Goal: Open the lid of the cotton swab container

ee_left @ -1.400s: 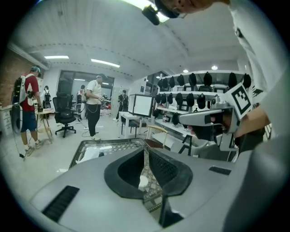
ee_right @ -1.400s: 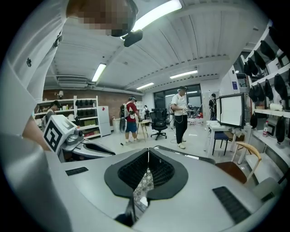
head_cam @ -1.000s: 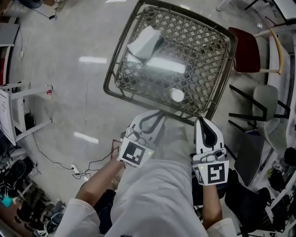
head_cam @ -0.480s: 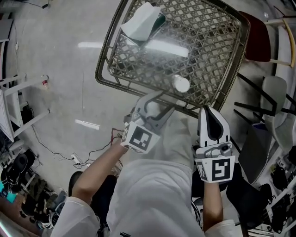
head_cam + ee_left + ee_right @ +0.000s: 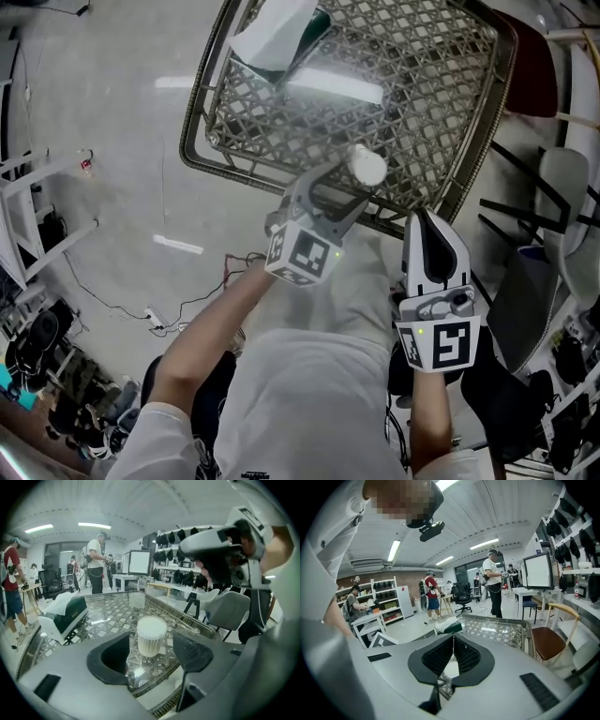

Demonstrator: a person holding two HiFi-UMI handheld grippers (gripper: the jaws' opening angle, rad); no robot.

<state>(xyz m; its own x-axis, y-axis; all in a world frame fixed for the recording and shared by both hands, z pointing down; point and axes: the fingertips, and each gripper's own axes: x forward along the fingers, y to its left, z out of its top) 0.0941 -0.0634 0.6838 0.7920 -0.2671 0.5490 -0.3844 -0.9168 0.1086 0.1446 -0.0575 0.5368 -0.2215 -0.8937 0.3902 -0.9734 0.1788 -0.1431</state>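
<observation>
The cotton swab container (image 5: 367, 169), a clear tub with a white lid, stands upright near the front edge of the glass-topped wicker table (image 5: 234, 141). My left gripper (image 5: 334, 190) reaches over that edge. Its jaws have just been opening and now stand wide. In the left gripper view the cotton swab container (image 5: 151, 638) sits just ahead of the left gripper (image 5: 152, 645), in line with the gap, and no pad touches it. My right gripper (image 5: 423, 221) is shut and empty, short of the table's edge at the right. Only the table shows beyond the right gripper (image 5: 453, 641).
A white and green tissue box (image 5: 281, 33) lies at the table's far left. A red chair (image 5: 532, 84) and a grey chair (image 5: 564, 192) stand to the right. Cables (image 5: 169, 323) trail on the floor at left. Several people stand far behind the table.
My left gripper has moved forward over the table's edge to the container, and its jaws have gone from shut to wide open. The right gripper has barely shifted.
</observation>
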